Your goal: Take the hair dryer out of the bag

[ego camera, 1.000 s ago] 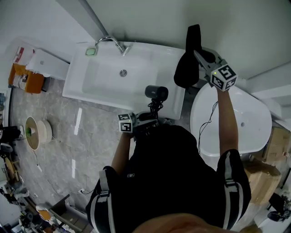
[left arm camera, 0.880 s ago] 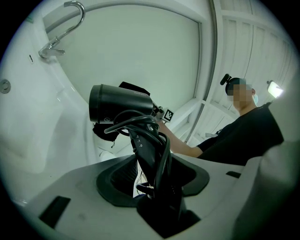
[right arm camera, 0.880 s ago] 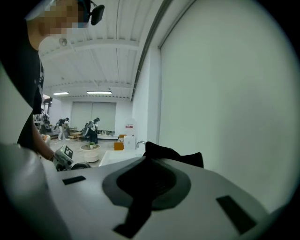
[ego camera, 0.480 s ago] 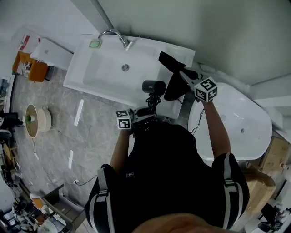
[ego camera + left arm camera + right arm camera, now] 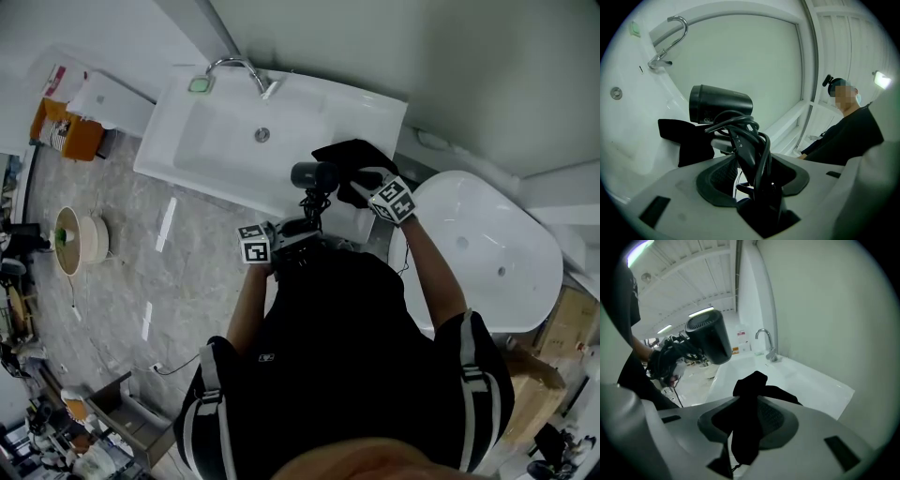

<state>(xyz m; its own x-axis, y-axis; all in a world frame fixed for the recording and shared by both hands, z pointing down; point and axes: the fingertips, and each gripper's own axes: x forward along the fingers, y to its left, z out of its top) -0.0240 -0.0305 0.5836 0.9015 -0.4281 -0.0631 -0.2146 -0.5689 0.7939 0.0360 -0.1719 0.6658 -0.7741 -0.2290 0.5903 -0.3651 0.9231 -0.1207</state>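
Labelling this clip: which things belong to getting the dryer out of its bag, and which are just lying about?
Job: hair dryer, clamped in the left gripper; black bag, between the jaws of the right gripper, which are opening.
Lying about: sink, faucet, bathtub, orange box.

A white sink (image 5: 216, 155) fills the head view toward 11 o'clock, with a chrome tap (image 5: 236, 71) on its far rim and a drain (image 5: 262, 135) in the middle of the bowl. A small green pad (image 5: 200, 84) lies just beside the tap, at its 9 o'clock. A white oval tub (image 5: 511, 211) sits at 3 o'clock. On the grey tiled floor (image 5: 122, 291), a round beige thing (image 5: 77, 246) lies at 9 o'clock and an orange box (image 5: 64, 131) at 10 o'clock. Cardboard boxes (image 5: 572, 300) stand at 4 o'clock.
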